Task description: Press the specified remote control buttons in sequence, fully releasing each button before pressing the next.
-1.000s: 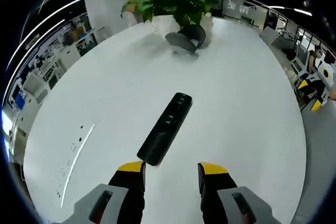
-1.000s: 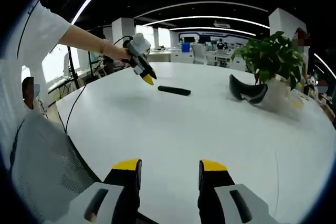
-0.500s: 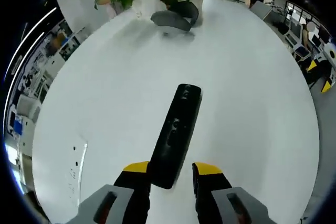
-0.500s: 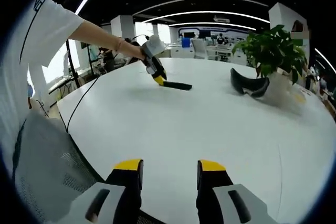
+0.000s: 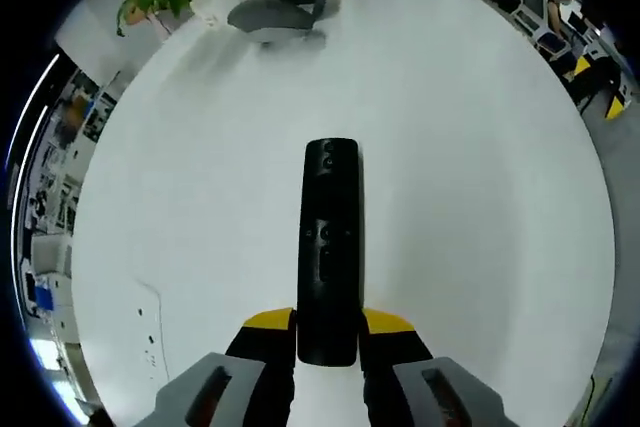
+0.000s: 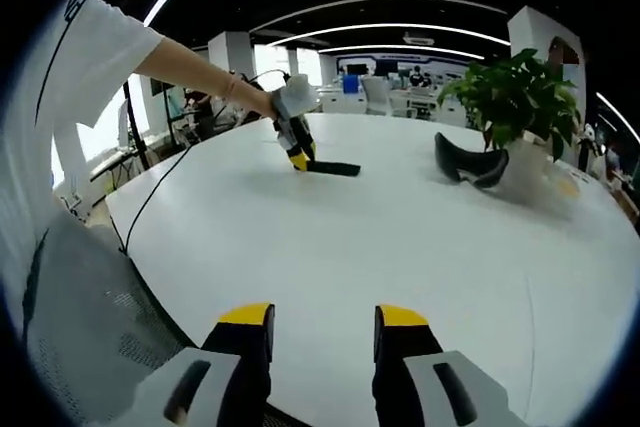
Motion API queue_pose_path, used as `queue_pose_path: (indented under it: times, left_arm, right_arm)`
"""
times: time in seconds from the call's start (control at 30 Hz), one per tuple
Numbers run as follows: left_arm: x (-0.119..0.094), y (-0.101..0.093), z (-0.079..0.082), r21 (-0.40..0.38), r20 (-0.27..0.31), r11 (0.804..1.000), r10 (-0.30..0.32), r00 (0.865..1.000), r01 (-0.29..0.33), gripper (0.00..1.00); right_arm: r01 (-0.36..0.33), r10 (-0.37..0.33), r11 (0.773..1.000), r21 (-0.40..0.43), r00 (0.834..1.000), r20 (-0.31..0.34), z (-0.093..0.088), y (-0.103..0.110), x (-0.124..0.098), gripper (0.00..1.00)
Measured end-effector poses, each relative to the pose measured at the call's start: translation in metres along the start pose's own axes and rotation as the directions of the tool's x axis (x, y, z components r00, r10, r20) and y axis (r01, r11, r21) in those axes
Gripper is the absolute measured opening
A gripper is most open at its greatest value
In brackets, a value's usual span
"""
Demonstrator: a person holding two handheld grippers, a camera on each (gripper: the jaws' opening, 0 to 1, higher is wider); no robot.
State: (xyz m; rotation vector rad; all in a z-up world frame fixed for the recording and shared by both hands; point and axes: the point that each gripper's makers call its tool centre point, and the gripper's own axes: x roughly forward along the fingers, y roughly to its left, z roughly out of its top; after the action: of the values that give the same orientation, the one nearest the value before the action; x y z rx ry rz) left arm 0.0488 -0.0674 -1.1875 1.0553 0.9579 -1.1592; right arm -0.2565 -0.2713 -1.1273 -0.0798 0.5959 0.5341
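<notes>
Remote control (image 5: 329, 262) is lying flat on the white table (image 5: 480, 197), its near end sitting between your left gripper (image 5: 328, 323)'s two yellow-tipped fingers (image 5: 268, 321). Those fingers are flanking that end closely on both sides, but whether they are actually pressing on it is hard to tell. The remote's long black body is running straight away from the gripper, its buttons facing up. In the right gripper view, your left gripper (image 6: 296, 159) is tilting down over the end of the remote (image 6: 331, 168) far across the table. Your right gripper (image 6: 322, 317) is hovering over the table's near edge, its fingers standing apart and holding nothing. Beyond the remote, a dark curved headset (image 5: 275, 13) is lying beside a potted plant (image 6: 520, 107).
</notes>
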Motion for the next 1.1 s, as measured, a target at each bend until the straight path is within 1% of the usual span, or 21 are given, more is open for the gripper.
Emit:
queue_pose_path:
  times: [0.1,0.2,0.27,0.33,0.37,0.53,0.67,0.73,0.83,1.0,1.07,1.1]
  left_arm:
    - [-0.001,-0.005,-0.001,0.007,-0.011,1.000,0.000,1.000,0.001,0.23]
    - [-0.002,-0.015,-0.002,0.034,-0.021,0.999,-0.004,1.000,0.005,0.23]
    - [-0.003,-0.020,-0.002,0.038,-0.021,0.999,-0.005,1.000,0.006,0.23]
    - [-0.003,-0.025,-0.002,0.033,-0.017,0.999,-0.012,1.000,0.012,0.23]
    - [-0.004,-0.029,-0.003,0.021,-0.015,0.999,-0.025,1.000,0.025,0.23]
    - [-0.005,-0.039,-0.007,0.011,-0.005,1.000,-0.028,1.000,0.028,0.23]
    - [-0.006,-0.052,-0.009,-0.020,0.019,0.999,-0.039,0.999,0.039,0.23]
    - [-0.006,-0.058,-0.010,-0.068,0.052,0.997,-0.016,0.999,0.020,0.23]
    - [-0.008,-0.068,-0.013,-0.112,0.072,0.994,-0.010,0.997,0.018,0.23]
    - [-0.010,-0.091,-0.016,-0.110,0.103,0.994,0.001,0.995,0.011,0.23]
    - [-0.011,-0.096,-0.016,-0.113,0.109,0.994,0.004,0.994,0.009,0.24]
    - [-0.012,-0.098,-0.017,-0.117,0.112,0.993,0.005,0.994,0.008,0.24]
  right_arm:
    - [-0.007,0.007,1.000,-0.008,1.000,0.000,0.000,0.001,0.000,0.37]
    - [-0.006,0.006,1.000,-0.006,1.000,0.004,0.001,0.001,0.000,0.36]
    - [-0.006,0.006,1.000,-0.004,1.000,0.009,0.002,0.001,0.000,0.36]
    - [-0.009,0.009,1.000,-0.007,1.000,0.009,0.002,0.001,0.000,0.36]
    - [-0.012,0.012,1.000,-0.010,1.000,0.009,0.002,0.002,0.000,0.36]
    - [-0.020,0.020,1.000,-0.020,1.000,0.010,0.002,0.003,0.000,0.35]
    - [-0.024,0.025,0.999,-0.024,1.000,0.012,0.003,0.004,0.000,0.34]
    - [-0.028,0.029,0.999,-0.026,1.000,0.012,0.003,0.004,0.000,0.34]
    - [-0.035,0.035,0.999,-0.019,0.999,0.008,0.001,0.005,0.001,0.32]
    - [-0.042,0.042,0.999,-0.005,0.999,0.012,0.001,0.005,0.001,0.31]
    - [-0.060,0.059,0.998,0.016,0.998,0.008,0.000,0.007,0.002,0.31]
    - [-0.084,0.084,0.996,0.042,0.996,-0.002,-0.003,0.011,0.004,0.31]
